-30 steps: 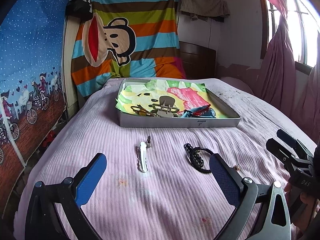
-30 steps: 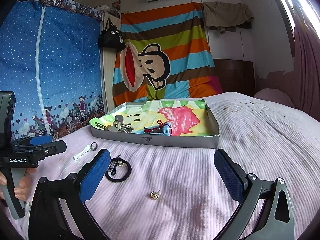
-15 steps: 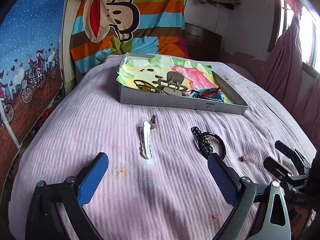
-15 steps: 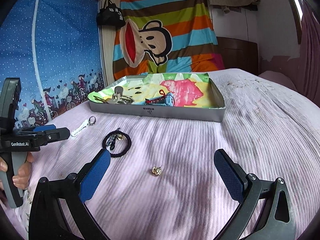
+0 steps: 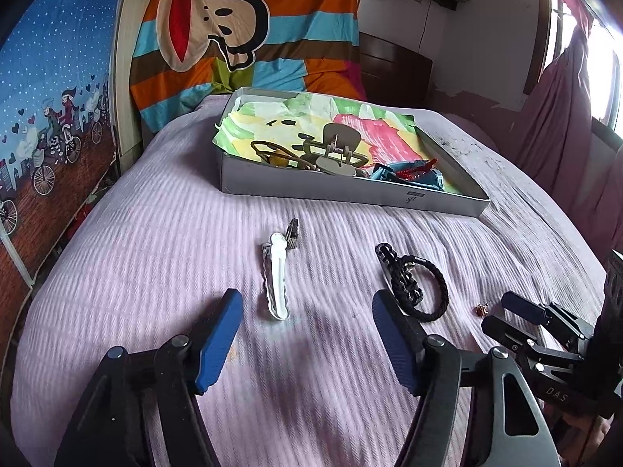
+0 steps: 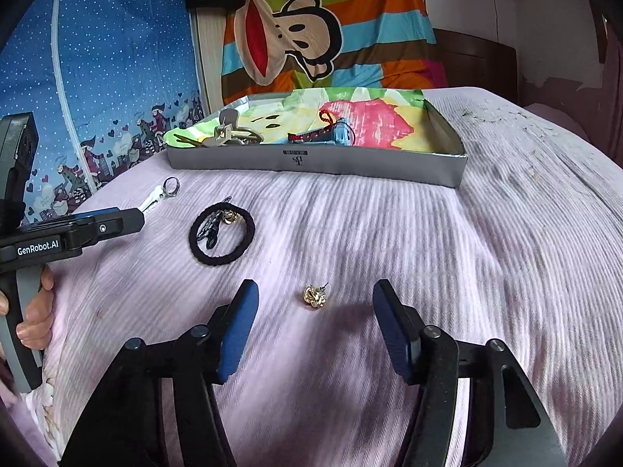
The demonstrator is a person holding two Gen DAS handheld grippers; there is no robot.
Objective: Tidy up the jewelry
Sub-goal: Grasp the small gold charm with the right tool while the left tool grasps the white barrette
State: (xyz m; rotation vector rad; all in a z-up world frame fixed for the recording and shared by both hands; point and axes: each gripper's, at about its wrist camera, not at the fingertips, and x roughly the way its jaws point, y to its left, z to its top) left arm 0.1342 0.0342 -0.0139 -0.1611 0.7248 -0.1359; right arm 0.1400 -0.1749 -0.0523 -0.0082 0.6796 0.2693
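A white hair clip [image 5: 277,280] with a small dark ring [image 5: 293,229] at its far end lies on the pink bedspread. My left gripper [image 5: 305,303] hovers just short of the clip, jaws closing, nothing between them. A black hair tie with a beaded chain [image 5: 416,284] lies to the right of the clip. In the right wrist view a small gold earring [image 6: 315,296] sits just ahead of my right gripper [image 6: 315,299], whose jaws are closing with the earring level with their tips and untouched. The hair tie [image 6: 222,238] and clip [image 6: 153,197] lie further left.
A grey shallow box [image 5: 350,190] lined with colourful paper stands further up the bed and holds a beige claw clip [image 5: 337,151], a blue item and a red cord. A striped monkey cloth hangs behind. A hand [image 6: 37,311] grips the left tool's handle.
Both grippers have sunk toward the bedspread and tilted down. Both pairs of jaws have narrowed. The clip, hair tie and earring lie where they were.
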